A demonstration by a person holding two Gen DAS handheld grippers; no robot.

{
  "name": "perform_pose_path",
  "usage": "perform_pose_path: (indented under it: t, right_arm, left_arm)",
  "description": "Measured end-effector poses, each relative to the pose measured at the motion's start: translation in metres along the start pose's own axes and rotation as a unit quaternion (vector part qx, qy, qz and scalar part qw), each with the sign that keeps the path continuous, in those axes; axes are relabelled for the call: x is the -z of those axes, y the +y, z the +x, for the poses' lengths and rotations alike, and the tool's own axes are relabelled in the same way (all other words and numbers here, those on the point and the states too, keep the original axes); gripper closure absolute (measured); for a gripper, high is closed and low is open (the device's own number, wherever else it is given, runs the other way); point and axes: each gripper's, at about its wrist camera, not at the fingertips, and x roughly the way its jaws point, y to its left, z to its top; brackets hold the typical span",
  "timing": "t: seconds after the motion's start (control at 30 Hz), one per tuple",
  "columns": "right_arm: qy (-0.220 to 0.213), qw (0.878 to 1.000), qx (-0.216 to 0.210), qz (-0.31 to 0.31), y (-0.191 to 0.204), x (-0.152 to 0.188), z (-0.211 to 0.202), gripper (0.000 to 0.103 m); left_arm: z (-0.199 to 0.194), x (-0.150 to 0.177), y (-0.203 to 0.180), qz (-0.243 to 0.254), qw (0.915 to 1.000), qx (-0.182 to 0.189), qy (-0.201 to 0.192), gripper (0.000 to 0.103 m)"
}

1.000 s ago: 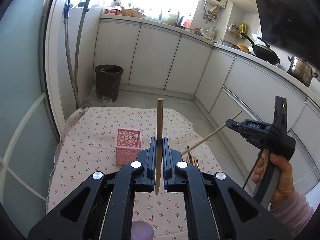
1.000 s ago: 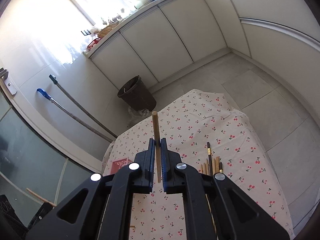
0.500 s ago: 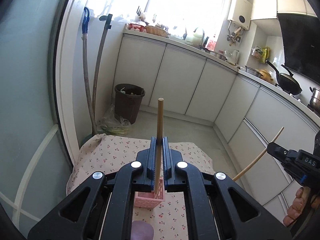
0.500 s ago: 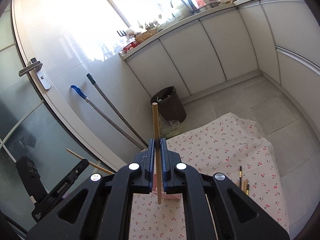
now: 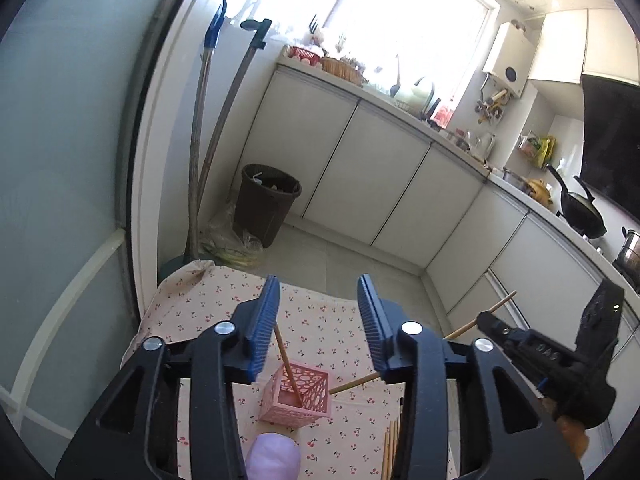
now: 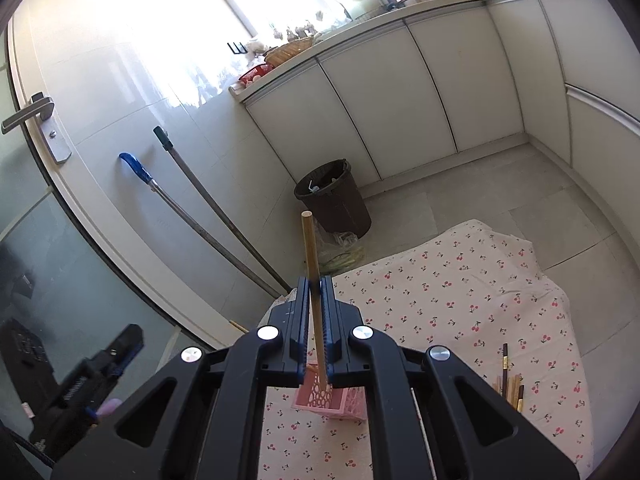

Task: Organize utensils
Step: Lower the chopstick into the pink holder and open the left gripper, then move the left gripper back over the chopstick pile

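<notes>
Nearest, the left gripper [image 5: 318, 328] is seen with jaws opening and nothing pinched, so that one chopstick [image 5: 287, 364] is left leaning in the pink basket [image 5: 296, 398] just below. The right gripper [image 6: 315, 320] is clamped narrow on a second chopstick [image 6: 312, 272], held upright above the basket [image 6: 340, 402], presumably for dropping in likewise. Beside the basket, several loose chopsticks [image 6: 510, 380] lie on the cloth [image 6: 460, 300]; their number cannot be counted.

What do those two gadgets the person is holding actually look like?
Each is a black plastic handheld tool. The left gripper and right gripper have two angular fingers with triangular cut-outs, silver round bolts and ribbed blue pads. From the side, the right one shows a pistol-style body with white lettering and a thin cable.
</notes>
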Motion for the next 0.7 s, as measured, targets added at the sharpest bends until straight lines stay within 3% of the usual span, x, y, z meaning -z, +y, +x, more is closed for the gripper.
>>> perform_pose_path:
  t: [0.2, 0.33, 0.47, 0.57, 0.63, 0.7]
  right_arm:
    - [-0.006, 1.000, 0.000, -0.016, 0.005, 0.008, 0.021, 0.097]
    - [0.013, 0.999, -0.030, -0.025, 0.002, 0.021, 0.045, 0.093]
    - [0.007, 1.000, -0.023, -0.011, -0.007, 0.030, 0.036, 0.068]
    - [-0.002, 1.000, -0.005, -0.021, -0.011, 0.033, 0.012, 0.068]
    - [-0.017, 0.999, 0.013, -0.032, -0.013, 0.037, -0.011, 0.062]
    - [-0.034, 0.998, 0.033, -0.040, -0.017, 0.044, -0.036, 0.048]
  left_arm:
    - [-0.002, 0.003, -0.009, 0.012, 0.9999, -0.003, 0.002, 0.062]
    - [0.011, 0.007, -0.006, 0.002, 0.9997, -0.002, 0.024, 0.062]
    - [0.008, 0.012, -0.013, 0.016, 0.9995, 0.000, 0.027, 0.062]
    - [0.003, 0.019, -0.024, 0.036, 0.9989, 0.005, 0.030, 0.058]
    - [0.003, 0.026, -0.034, 0.051, 0.9977, 0.016, 0.042, 0.054]
    - [0.003, 0.037, -0.046, 0.070, 0.9960, 0.021, 0.052, 0.050]
